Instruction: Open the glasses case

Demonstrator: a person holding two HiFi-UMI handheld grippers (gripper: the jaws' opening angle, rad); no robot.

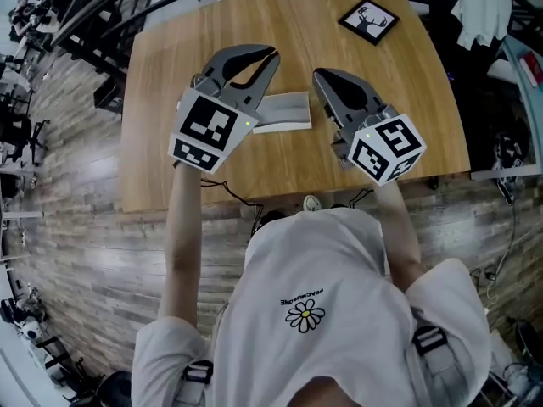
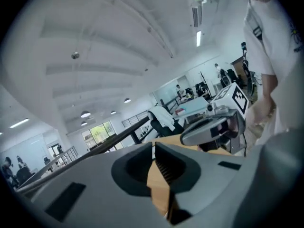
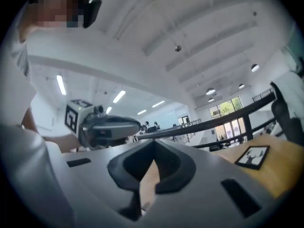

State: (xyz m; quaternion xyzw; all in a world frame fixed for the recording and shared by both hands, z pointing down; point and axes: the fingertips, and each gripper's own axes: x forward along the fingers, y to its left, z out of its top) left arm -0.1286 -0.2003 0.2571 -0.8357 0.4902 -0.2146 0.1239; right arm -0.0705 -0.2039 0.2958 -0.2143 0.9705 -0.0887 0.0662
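Left claw (image 1: 271,56) and right claw (image 1: 317,75) are held out side by side, jaws closed (tips touching).

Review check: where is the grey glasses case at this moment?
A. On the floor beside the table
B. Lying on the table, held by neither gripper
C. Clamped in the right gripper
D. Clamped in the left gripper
B: the glasses case lies flat on the wooden table, while the left gripper and the right gripper each have their jaws together on nothing.
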